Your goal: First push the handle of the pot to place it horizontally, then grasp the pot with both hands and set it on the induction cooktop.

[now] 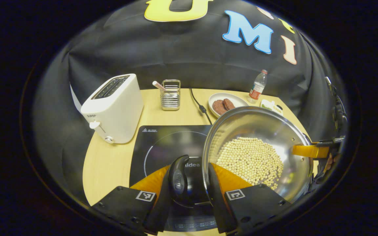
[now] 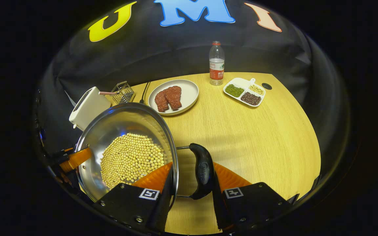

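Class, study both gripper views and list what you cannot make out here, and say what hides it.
- Induction cooktop, left gripper view: its right part is hidden behind the pot, so the gap between them cannot be judged.
- Cooktop control strip, left gripper view: blocked by the left claw; markings too small.
- Pot's underside, right gripper view: hidden by its own bowl.
- Bottle label: too small.
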{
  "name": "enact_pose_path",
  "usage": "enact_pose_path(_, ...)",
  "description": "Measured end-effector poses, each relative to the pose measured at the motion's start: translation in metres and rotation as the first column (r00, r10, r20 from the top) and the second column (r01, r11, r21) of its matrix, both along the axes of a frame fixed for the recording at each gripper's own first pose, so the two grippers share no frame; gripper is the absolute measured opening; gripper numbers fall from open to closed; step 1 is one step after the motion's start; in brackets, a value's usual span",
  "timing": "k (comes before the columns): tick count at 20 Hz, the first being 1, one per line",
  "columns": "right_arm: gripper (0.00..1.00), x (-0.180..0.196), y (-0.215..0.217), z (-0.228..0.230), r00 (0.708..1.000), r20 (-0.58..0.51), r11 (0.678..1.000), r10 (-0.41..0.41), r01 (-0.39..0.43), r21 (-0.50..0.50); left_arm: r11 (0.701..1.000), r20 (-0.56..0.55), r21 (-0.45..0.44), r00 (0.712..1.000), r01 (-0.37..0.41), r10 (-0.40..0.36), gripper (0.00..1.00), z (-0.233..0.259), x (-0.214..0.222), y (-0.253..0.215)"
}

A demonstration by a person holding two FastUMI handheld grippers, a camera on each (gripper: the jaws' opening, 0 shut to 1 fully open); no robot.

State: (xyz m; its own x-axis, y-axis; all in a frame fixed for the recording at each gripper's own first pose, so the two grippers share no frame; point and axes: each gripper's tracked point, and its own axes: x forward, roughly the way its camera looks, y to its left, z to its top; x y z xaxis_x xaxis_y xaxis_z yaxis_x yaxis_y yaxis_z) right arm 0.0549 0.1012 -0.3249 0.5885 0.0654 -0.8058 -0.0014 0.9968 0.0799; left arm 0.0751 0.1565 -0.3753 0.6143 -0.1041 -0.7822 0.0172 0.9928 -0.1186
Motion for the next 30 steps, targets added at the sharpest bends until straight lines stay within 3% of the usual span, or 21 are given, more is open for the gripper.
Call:
enact_pose_path(17,0.57,0.019,0.077,-0.015,0.999,-0.016,0.999,0.045,-0.045,-0.001,1.0,-0.03,-0.007,0.999,-0.029,0.028,0.64,-0.024,0.001,0.085)
enact_pose_path(30,0.57,0.022,0.114,-0.028,0.999,-0.024,1.0,0.027,-0.027,-0.008,1.0,-0.025,0.004,1.0,-0.012,0.012,0.64,-0.04,0.01,0.123)
